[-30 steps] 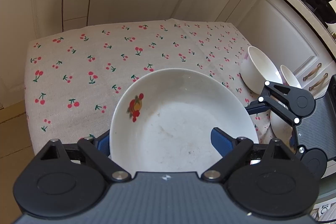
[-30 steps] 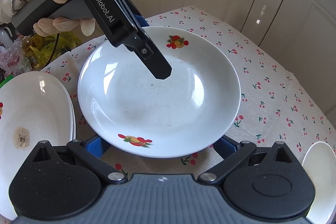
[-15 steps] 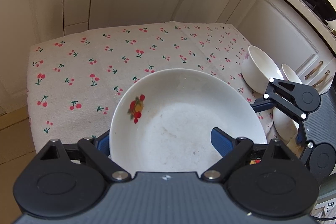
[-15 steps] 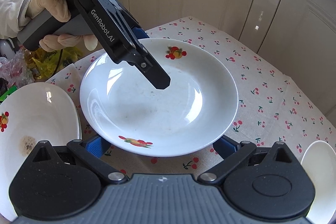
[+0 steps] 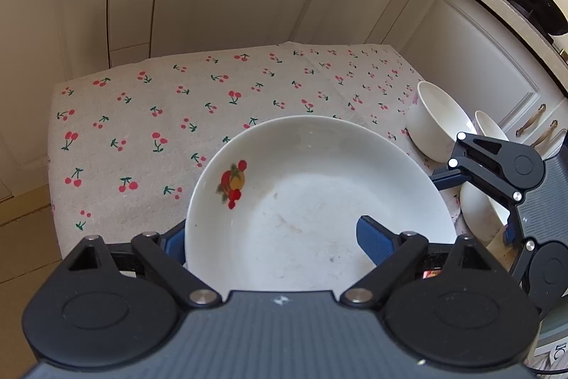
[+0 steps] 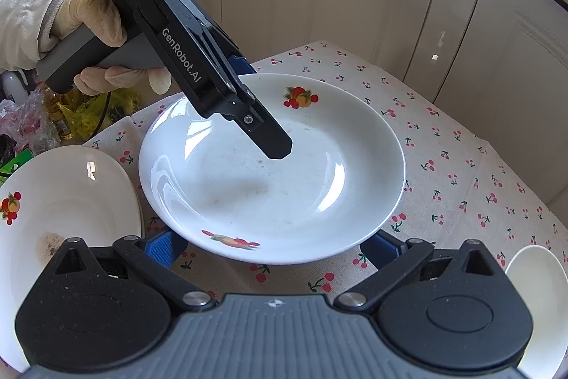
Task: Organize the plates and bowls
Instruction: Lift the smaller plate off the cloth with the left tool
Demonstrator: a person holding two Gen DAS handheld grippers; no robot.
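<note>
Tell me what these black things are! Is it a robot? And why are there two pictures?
It is not a robot. A person holds a pair of tongs in each hand, and you can see one gloved hand. Each pair carries a camera that looks along its fingers, so the black shapes at the bottom of each picture are that pair itself. One picture comes from the left tongs, the other from the right tongs. The left tongs grip a white plate by its rim, with one finger on top and one beneath. The right tongs are open and grip nothing. White bowls stand on the cherry cloth, and another plate lies beside.
</note>
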